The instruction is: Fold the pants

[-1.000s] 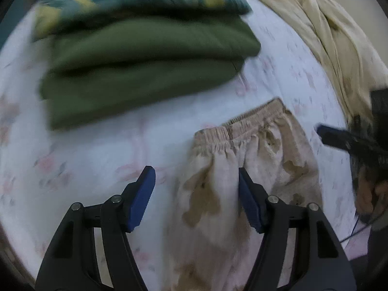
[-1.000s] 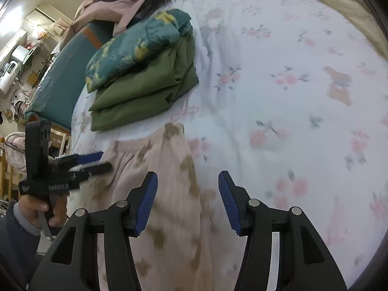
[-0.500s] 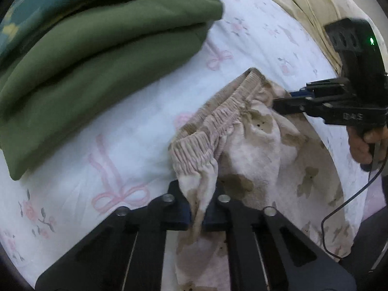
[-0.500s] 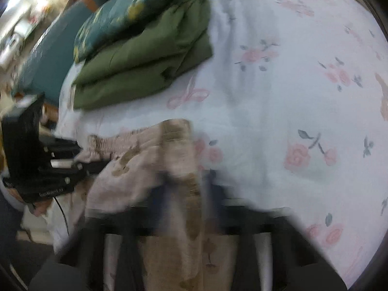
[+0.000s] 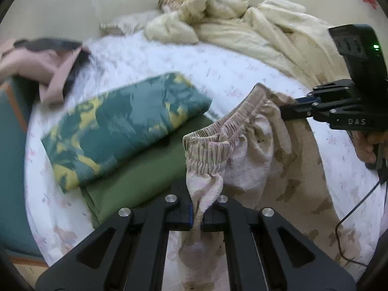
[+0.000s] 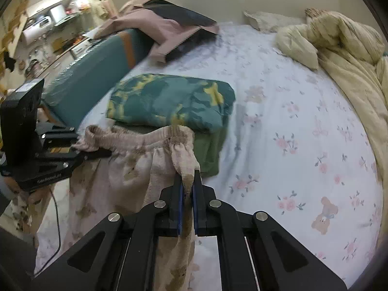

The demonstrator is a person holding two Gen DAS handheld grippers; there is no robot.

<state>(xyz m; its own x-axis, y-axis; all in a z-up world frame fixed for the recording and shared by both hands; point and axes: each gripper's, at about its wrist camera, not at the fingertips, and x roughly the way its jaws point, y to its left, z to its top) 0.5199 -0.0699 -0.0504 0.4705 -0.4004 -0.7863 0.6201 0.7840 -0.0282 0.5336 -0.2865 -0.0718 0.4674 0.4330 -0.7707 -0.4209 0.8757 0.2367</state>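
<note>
The pants (image 5: 245,160) hang above the bed (image 6: 291,126), the waistband stretched between two grippers. The left gripper (image 5: 197,214) pinches one waistband end; the right gripper (image 6: 186,208) pinches the other. Behind the pants, a folded stack (image 6: 174,101) lies on the bed, its patterned piece on top. A quilt (image 6: 346,55) is heaped along the far right edge. At the far left, a garment (image 6: 165,31) drapes over a bench (image 6: 94,70) beside the bed.

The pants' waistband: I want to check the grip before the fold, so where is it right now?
The waistband hangs stretched between the left gripper and right gripper, each pinching one end, in front of the folded stack.
</note>
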